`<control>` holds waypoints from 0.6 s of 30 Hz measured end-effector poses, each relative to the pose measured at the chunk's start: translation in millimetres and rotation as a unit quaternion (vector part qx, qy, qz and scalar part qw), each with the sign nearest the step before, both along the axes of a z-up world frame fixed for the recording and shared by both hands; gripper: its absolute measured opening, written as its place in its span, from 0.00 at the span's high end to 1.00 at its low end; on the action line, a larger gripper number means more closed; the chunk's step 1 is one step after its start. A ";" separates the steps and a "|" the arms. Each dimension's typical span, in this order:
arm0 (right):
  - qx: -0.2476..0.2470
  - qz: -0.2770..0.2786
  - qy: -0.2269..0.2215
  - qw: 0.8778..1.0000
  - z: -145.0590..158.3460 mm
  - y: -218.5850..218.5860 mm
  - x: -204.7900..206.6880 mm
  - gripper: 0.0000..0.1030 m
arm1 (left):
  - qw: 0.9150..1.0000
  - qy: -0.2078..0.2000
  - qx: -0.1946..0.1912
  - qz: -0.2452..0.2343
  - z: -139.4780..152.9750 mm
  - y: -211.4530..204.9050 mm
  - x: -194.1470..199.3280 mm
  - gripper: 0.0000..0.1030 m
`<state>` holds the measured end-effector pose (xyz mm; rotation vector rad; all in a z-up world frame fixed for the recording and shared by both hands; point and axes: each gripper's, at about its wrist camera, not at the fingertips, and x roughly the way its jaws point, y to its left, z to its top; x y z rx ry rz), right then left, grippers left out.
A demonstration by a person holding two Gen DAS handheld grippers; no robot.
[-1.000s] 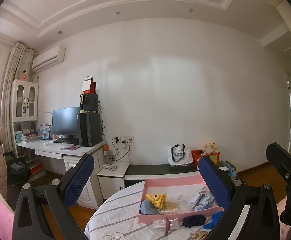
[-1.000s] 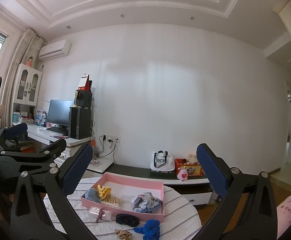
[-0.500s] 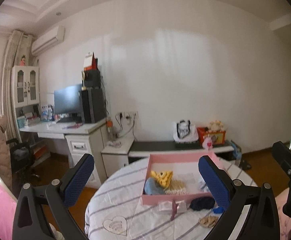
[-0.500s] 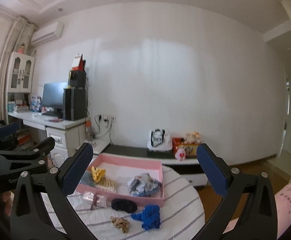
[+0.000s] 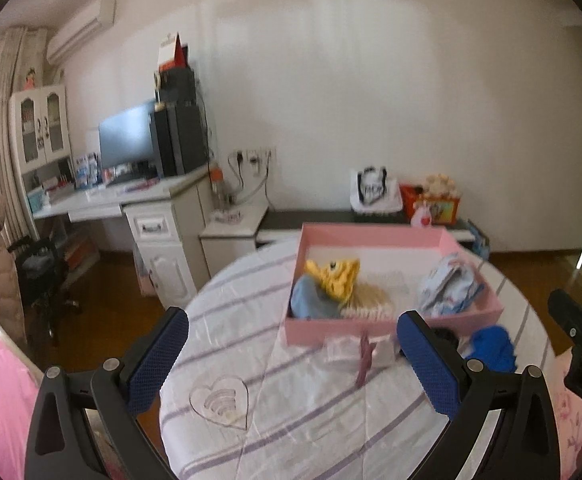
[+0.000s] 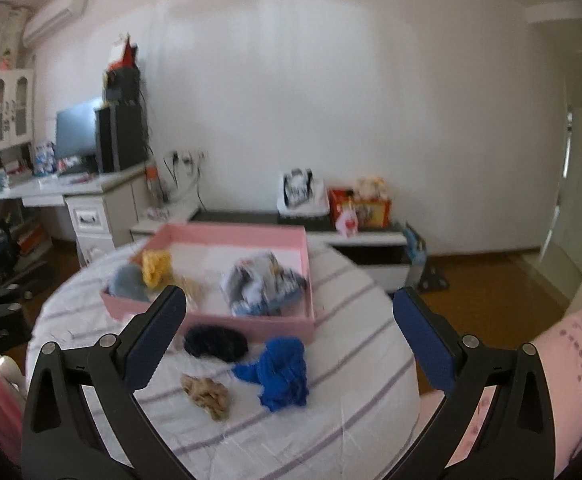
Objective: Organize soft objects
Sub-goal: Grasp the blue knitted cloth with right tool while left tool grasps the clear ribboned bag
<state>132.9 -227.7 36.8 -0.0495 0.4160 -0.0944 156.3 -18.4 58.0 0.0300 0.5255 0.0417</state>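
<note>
The right gripper hangs above the near part of a round table covered in a white cloth with purple stripes, its blue-padded fingers spread wide and holding nothing. Just below the gap between them lie three loose soft pieces on the cloth: a tan scrunchie nearest, a crumpled blue cloth to its right, and a dark fuzzy piece just past both, close to the left finger. Directly beyond the dark piece stands the pink box, its near wall almost touching it; inside are a grey-blue item and a yellow knitted one at the left end, and a bundle of pale patterned cloth at the right end.

The left gripper is likewise wide apart and empty, above the same table further left. Ahead of its right finger a clear packet with a pinkish strip lies against the box front, and the blue cloth shows just right of that finger. A heart print marks the cloth between the fingers.

Far behind, against the white wall, a desk with a monitor stands to the left and a low cabinet with a bag runs ahead
</note>
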 end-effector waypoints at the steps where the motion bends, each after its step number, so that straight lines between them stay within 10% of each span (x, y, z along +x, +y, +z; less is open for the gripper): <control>1: 0.001 -0.004 0.008 1.000 -4.9 -2.3 3.6 0.00 | 1.000 0.010 -0.003 -0.001 -1.7 1.8 3.9 0.00; 18: 0.031 -0.036 0.175 0.983 -96.6 -29.4 63.5 0.00 | 0.992 0.128 -0.011 0.000 -56.7 9.2 68.9 0.00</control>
